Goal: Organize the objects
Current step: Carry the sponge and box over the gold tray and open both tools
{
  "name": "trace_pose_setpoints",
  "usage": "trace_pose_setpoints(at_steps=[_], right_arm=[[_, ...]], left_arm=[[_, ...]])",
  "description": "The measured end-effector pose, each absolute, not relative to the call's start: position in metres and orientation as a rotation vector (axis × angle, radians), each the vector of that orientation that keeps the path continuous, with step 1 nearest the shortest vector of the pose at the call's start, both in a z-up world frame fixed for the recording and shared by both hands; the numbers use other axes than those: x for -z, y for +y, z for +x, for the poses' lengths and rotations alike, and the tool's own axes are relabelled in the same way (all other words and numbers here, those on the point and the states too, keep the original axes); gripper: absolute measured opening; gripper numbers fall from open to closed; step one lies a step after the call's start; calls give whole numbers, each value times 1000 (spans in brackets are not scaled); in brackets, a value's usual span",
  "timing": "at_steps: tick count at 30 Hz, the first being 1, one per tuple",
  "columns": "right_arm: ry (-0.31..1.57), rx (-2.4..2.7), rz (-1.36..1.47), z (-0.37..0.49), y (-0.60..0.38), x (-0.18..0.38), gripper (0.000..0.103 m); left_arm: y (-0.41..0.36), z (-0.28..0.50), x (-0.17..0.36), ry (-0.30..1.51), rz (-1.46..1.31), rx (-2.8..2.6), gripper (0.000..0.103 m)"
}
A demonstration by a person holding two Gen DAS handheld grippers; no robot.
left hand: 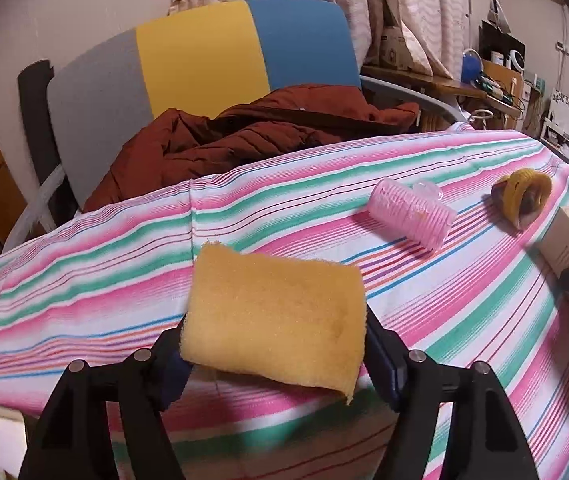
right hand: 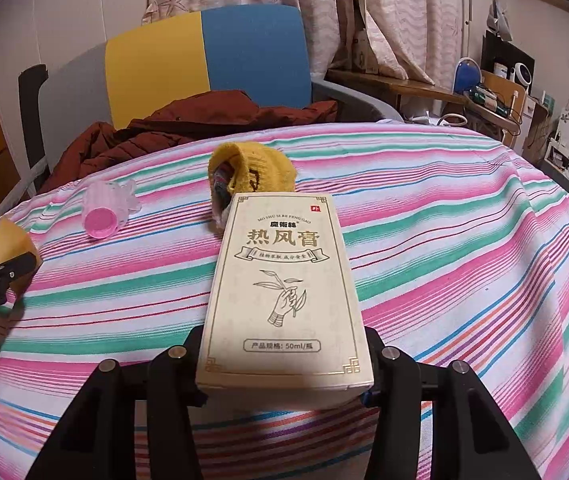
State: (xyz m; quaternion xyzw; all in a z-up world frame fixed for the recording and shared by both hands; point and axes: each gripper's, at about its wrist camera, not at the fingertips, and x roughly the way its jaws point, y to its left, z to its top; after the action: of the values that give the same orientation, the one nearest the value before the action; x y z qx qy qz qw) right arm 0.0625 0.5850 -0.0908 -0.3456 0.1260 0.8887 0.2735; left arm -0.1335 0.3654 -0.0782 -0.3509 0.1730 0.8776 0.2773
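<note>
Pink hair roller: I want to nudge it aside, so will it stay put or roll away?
The pink hair roller lies on its side, so a push would probably roll it. It looks hollow, likely light. The striped cloth may slow it.

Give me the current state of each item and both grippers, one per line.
Left gripper: closed on the yellow sponge, held above the cloth.
Right gripper: closed on the cream box, printed face up.
Pink hair roller: lying on its side on the striped tablecloth, free.
Yellow knitted item: lying on the cloth, free.
Brown jacket: heaped on the chair.
</note>
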Motion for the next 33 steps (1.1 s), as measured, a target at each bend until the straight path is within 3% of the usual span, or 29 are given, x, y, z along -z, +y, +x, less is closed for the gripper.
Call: trace_pose_setpoints(at_steps=[22,28,33], right_arm=[[110,-2508,-787,82,522,65,51],[150,-2529,-795,97,503,62,51],[265,-2556,-814,111,489,63,51]], left_arm=[[338,-41,74,492,-843,-2405,73],[319,-3,54,421,-725,-2372,72],[291,25,24,245,-688,-2321,72]])
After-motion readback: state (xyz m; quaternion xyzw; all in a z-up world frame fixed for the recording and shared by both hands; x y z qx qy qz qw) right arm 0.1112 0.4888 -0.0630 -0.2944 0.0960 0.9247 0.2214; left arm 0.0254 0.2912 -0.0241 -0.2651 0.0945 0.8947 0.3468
